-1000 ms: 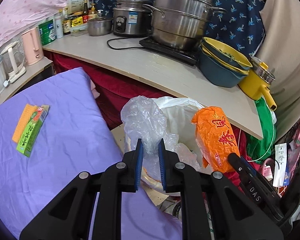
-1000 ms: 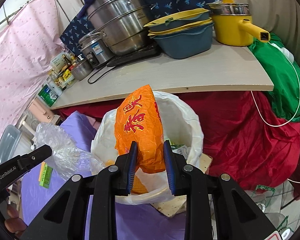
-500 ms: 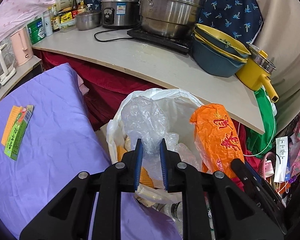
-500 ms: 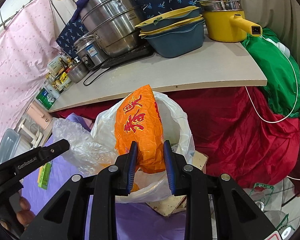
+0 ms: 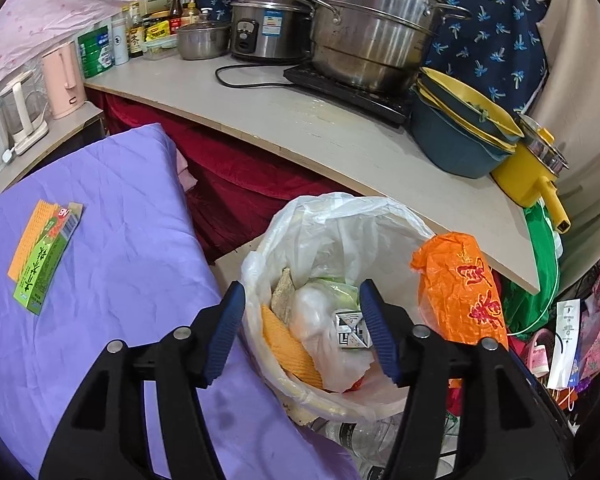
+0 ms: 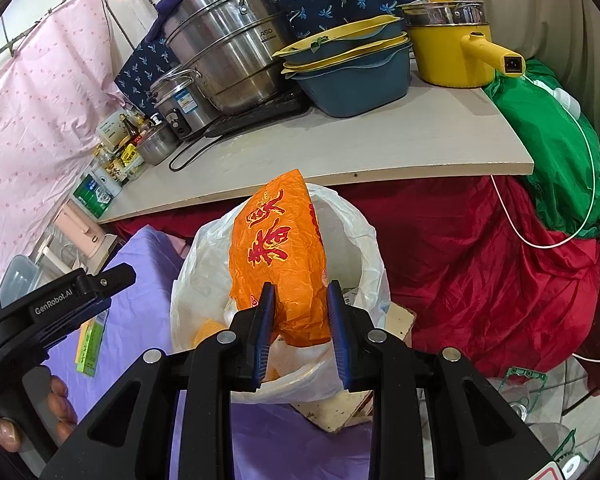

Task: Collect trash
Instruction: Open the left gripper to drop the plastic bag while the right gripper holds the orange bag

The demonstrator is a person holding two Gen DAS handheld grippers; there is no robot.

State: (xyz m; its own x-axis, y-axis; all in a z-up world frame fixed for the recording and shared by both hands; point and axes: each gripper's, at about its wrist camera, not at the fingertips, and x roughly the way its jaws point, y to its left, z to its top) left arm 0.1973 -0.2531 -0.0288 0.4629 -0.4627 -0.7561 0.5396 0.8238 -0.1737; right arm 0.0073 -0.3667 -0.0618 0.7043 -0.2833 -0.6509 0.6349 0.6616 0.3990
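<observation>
Left gripper [image 5: 302, 326]: one, jaws wide, empty, over bin [image 5: 340, 216]; 0.5 s ago narrow on clear crumpled plastic, now dropped inside.
Right gripper [image 6: 300, 320]: one, clamped on orange bag [image 6: 278, 256], crinkled, red characters, above bin's rim, unchanged.
Bin: one, white liner, holds cardboard, wrappers, small carton.
Purple sheet [image 5: 112, 240]: one green box [image 5: 46, 264], one orange pad beneath.
Counter [image 5: 320, 128]: steel pots, two; stacked basins; one yellow pot.

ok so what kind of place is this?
Probably a cramped home kitchen corner: a stacked steel steamer pot and a rice cooker share the counter, and a lined trash bin sits beside a purple bedsheet.
</observation>
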